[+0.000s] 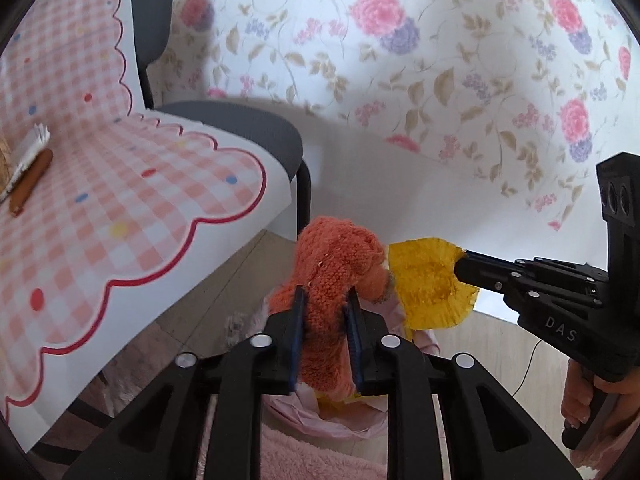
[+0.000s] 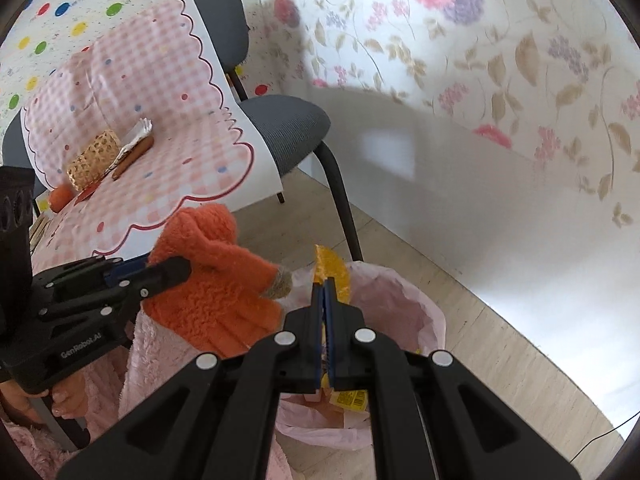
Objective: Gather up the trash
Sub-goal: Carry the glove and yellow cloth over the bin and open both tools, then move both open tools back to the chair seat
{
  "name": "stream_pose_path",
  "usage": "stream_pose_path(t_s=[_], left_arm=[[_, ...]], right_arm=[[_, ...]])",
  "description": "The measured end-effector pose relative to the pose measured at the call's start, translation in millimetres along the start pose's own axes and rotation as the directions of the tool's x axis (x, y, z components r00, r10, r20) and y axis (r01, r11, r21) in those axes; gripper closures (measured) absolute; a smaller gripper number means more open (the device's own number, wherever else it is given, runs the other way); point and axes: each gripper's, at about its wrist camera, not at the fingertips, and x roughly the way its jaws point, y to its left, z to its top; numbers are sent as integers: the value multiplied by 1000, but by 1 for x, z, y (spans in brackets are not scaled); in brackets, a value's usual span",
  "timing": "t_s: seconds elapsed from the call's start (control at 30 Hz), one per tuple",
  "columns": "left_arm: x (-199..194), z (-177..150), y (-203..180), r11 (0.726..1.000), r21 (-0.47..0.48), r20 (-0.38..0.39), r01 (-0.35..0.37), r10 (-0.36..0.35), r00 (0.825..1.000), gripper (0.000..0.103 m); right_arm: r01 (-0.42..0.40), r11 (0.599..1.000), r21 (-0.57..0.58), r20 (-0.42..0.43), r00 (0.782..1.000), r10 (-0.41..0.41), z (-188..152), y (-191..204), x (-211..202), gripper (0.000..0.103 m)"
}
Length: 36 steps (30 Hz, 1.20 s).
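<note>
My left gripper [image 1: 325, 296] is shut on an orange fuzzy cloth [image 1: 336, 276] and holds it in the air over a bin lined with a pink bag [image 1: 320, 420]. My right gripper [image 2: 325, 282] is shut on a flat yellow paper cupcake liner [image 2: 330, 270], edge-on in the right wrist view and broad in the left wrist view [image 1: 432, 284]. Both hang above the pink-lined bin [image 2: 400, 304], which holds a yellow wrapper [image 2: 352, 398]. The left gripper [image 2: 176, 270] with the cloth [image 2: 216, 292] shows at left in the right wrist view. The right gripper [image 1: 460, 266] shows at right in the left wrist view.
A table with a pink checked cloth [image 2: 160, 120] stands to the left, bearing a woven basket [image 2: 93, 160], a sausage [image 2: 134, 158], a white liner [image 2: 138, 132] and an orange item [image 2: 60, 196]. A grey chair [image 2: 280, 128] stands behind. Floral wall [image 2: 480, 60] lies beyond.
</note>
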Motion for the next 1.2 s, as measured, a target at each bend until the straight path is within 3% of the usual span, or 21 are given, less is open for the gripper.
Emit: stream_pose_path(t_s=[0.07,0.1,0.17,0.2,0.7,0.87,1.03,1.2], left_arm=[[2,2,2,1000,-12,-1,0,0,1000,61],[1,4,2,1000,-14,9,-2,2,1000,58],[-3,7,0,1000,-10,33,-7,7,999,49],[-5,9,0,1000,-8,42,-9,9,999,46],[-31,12,9,996,-28,88,-88,90,992,46],[-47,12,26,987,-58,94,-147,152,984,45],[-72,12,47,974,-97,115,-204,215,970,36],[-92,9,71,959,-150,100,-241,257,961,35]], right_arm=[[2,1000,11,-5,1000,-2,0,-4,3,99],[2,1000,18,-6,1000,-2,1,-6,4,96],[7,1000,29,0,1000,-7,2,-9,4,71],[11,1000,29,8,1000,-11,2,-9,2,69],[-9,1000,-7,99,995,9,19,8,-18,69],[-19,998,-68,124,992,27,32,27,-18,69],[-30,994,-109,116,992,42,40,47,-14,69],[-61,988,-140,117,990,78,48,68,-11,66]])
